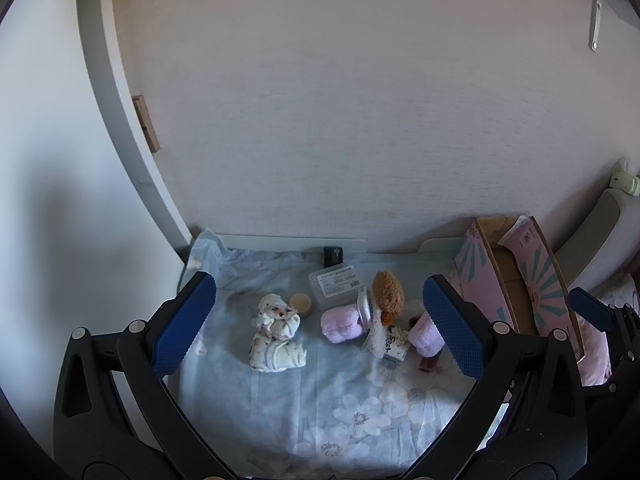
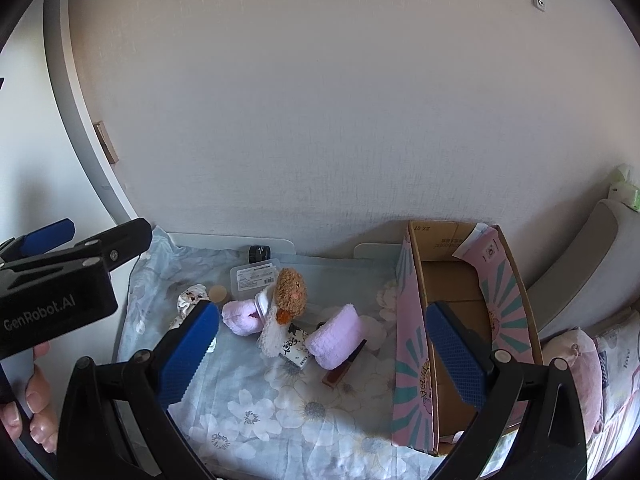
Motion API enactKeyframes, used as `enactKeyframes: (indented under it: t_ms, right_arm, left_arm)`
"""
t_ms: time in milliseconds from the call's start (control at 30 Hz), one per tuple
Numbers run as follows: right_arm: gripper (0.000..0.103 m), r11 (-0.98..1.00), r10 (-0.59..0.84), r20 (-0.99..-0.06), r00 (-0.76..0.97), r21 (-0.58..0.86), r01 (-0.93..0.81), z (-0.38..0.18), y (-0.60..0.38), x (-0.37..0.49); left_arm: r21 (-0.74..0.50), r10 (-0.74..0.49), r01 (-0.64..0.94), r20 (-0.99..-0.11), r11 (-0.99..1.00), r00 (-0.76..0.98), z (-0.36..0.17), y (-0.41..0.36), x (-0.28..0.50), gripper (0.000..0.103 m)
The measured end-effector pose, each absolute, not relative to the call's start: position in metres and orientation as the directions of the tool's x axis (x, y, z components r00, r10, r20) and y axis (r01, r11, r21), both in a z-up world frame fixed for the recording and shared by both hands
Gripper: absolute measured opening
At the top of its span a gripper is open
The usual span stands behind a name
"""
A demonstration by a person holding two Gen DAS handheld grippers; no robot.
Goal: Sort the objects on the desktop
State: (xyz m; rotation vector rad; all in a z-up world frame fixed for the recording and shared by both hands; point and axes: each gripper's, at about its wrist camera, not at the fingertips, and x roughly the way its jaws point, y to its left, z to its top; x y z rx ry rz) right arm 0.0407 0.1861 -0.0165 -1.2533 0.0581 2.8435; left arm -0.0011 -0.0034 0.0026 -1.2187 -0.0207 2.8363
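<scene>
Centrally, plush toy (image 1: 387,289) lying beyond both grippers, left gripper (image 1: 320,320) released, right gripper (image 2: 320,354) released, empty.

We hold both claws tilted down, jaws wide, nothing gripped: left claw (image 1: 320,322), right claw (image 2: 322,354); left hand (image 2: 34,404) on handle.

Both cams ride on the grippers, tilted down at the table (image 1: 360,420) from its near edge, facing the back wall, not very close. Left one sits toward the left edge, right one toward the cardboard box (image 2: 452,292). Both share the plush doll (image 1: 387,292) mid-table and that box.
</scene>
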Motion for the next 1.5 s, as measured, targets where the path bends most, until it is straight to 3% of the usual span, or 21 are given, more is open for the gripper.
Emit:
enactKeyframes:
  t_ms: [1500]
  right_arm:
    - [0.103, -0.997, -0.038, -0.748, -0.663, 0.073, -0.025, -0.024, 0.188, 0.038]
  left_arm:
    - [-0.005, 0.040, -0.053, -0.728, -0.999, -0.684, -0.008, -0.017, -0.006, 0.103]
